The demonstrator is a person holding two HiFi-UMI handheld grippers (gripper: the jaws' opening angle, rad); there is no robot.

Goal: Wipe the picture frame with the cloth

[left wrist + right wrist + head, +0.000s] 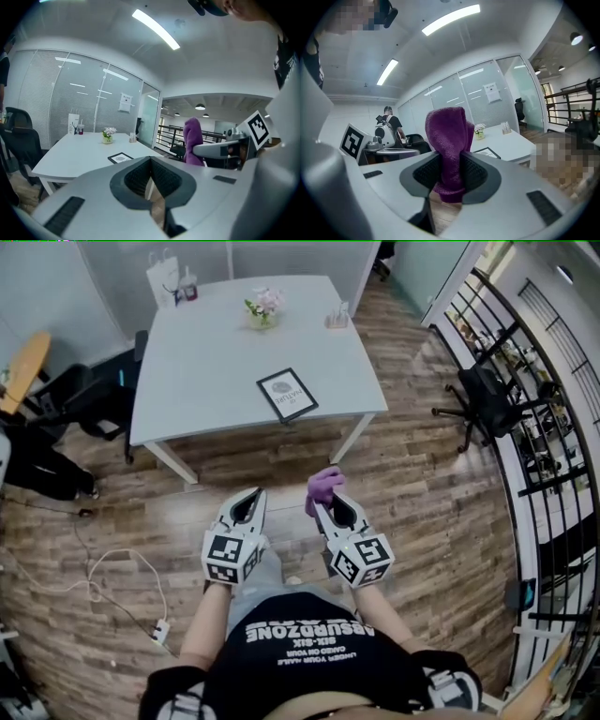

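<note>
In the head view both forearms reach forward from the bottom of the frame. The two grippers sit side by side at lower centre, over the wooden floor (422, 484), with their jaws pointing up the frame toward the white worktop (216, 352).

The left gripper (251, 495) has its jaws closed tip to tip with nothing between them. Its own view shows only floor through the gap behind the tips.

The right gripper (330, 504) has its jaws clamped on the purple cloth (323, 484). In the right gripper view the cloth bunches upward past the tips and hangs a little below the pads.

The picture frame (287, 395) lies flat close to the worktop's near edge, right of its centre. It sits above the grippers in the frame, well apart from both sets of jaws and from the cloth. A small flower pot (263, 307) stands farther up the worktop.
</note>
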